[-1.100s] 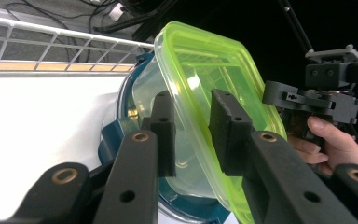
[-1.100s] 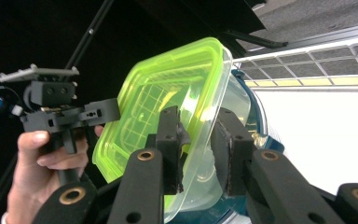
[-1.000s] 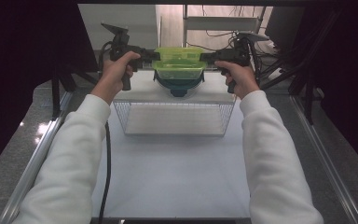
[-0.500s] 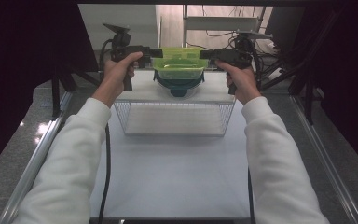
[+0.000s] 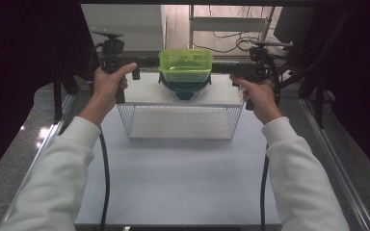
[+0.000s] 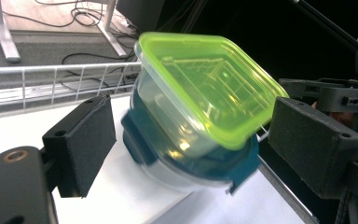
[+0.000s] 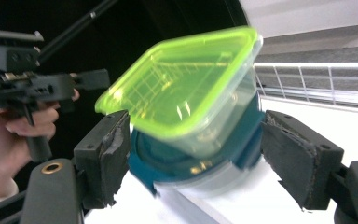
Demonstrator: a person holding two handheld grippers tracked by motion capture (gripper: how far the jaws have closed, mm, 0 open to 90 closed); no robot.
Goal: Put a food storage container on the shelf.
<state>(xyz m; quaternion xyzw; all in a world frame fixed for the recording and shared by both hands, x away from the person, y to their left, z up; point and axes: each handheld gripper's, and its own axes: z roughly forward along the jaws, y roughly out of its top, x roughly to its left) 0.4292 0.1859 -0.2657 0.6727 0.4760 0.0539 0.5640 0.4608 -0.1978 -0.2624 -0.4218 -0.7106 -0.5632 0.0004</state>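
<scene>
The white table lies bare and roomy in front of the wire basket. On the raised white shelf behind it sits my green-lidded container, stacked on a teal-lidded one, possibly near the shelf's edge. My left gripper and right gripper flank it, jaws just spread, pads clear.

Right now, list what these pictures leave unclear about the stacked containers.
- Green-lidded container: contents, veiled by the tinted lid in every view.
- Teal-lidded container: body and contents, covered by the upper container in the high view.
- Its near base: blurred in the right gripper view.
- Wire rack: legs cut off in both gripper views.
</scene>
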